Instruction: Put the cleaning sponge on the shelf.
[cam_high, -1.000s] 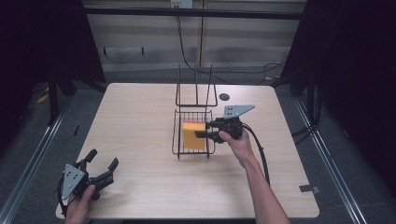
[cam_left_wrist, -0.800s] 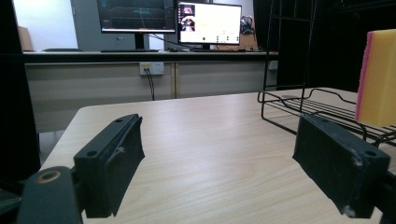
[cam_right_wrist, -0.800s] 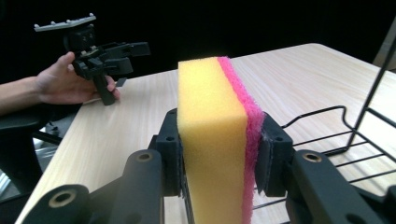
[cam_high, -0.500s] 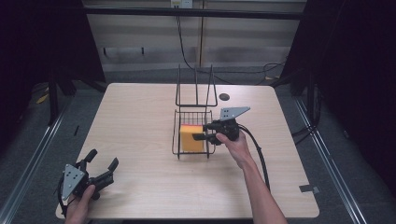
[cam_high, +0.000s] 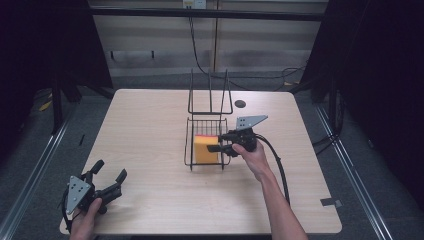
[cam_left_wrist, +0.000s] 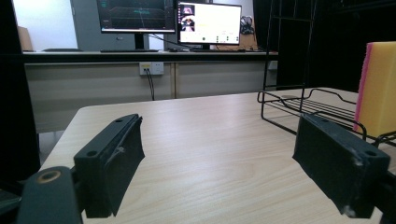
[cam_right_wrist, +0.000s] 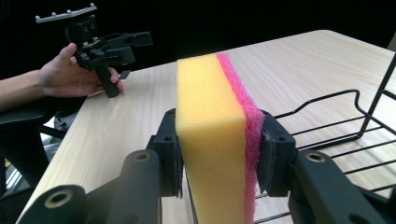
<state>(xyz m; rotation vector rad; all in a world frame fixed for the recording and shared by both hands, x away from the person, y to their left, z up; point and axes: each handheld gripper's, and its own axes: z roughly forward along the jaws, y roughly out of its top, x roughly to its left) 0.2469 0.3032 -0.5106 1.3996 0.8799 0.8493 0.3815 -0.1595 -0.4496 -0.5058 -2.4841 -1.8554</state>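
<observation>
While one yellow foam sponge with a pink scouring face (cam_right_wrist: 217, 140) stands in one black wire basket (cam_high: 189, 150), the right hand-held gripper (cam_right_wrist: 217, 156) clamps it. One left hand-held gripper (cam_high: 107, 180) rests wide open and empty on the light wooden table (cam_high: 150, 130).

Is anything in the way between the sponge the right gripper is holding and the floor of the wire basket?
Nothing visible blocks it. The right gripper is shut on the yellow sponge with a pink scrub layer, held upright over the black wire basket, whose wire floor looks bare.
</observation>
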